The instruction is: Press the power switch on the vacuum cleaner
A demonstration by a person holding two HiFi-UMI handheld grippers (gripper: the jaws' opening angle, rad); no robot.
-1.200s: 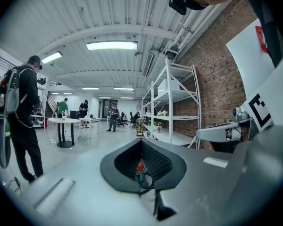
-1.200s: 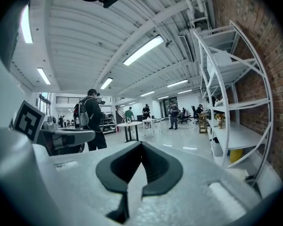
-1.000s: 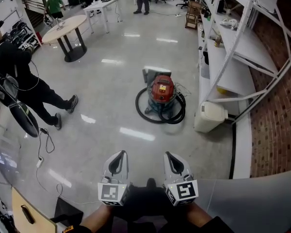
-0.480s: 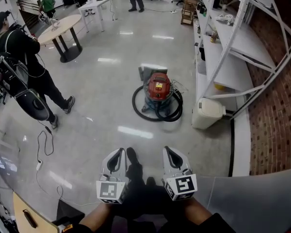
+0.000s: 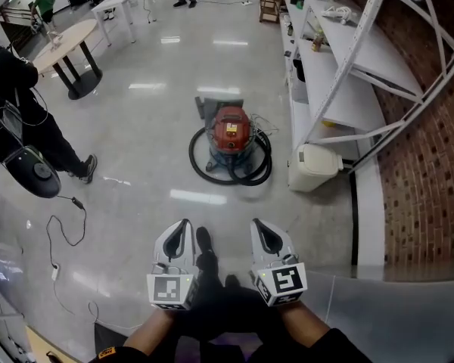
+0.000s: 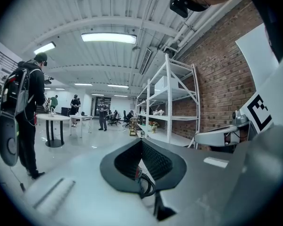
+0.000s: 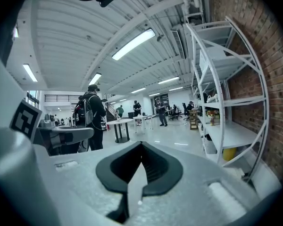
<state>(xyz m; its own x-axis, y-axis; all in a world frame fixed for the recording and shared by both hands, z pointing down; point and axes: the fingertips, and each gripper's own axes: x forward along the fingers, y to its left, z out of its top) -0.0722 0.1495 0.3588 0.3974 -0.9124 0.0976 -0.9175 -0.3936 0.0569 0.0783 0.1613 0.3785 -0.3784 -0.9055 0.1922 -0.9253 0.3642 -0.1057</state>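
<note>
Stood well short of the vacuum cleaner (image 5: 231,131), left gripper (image 5: 185,223) and right gripper (image 5: 255,223) jaws together, risking tripping on its seemingly coiled hose (image 5: 203,172).

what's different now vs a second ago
The wearer has stepped forward: a shoe now shows between the left gripper and the right gripper. The vacuum cleaner has shifted left in the head view, and the bystander in black has slid toward its left edge. Nothing was taken hold of or let go. Both grippers stay low, shut and empty, far from the vacuum cleaner.
</note>
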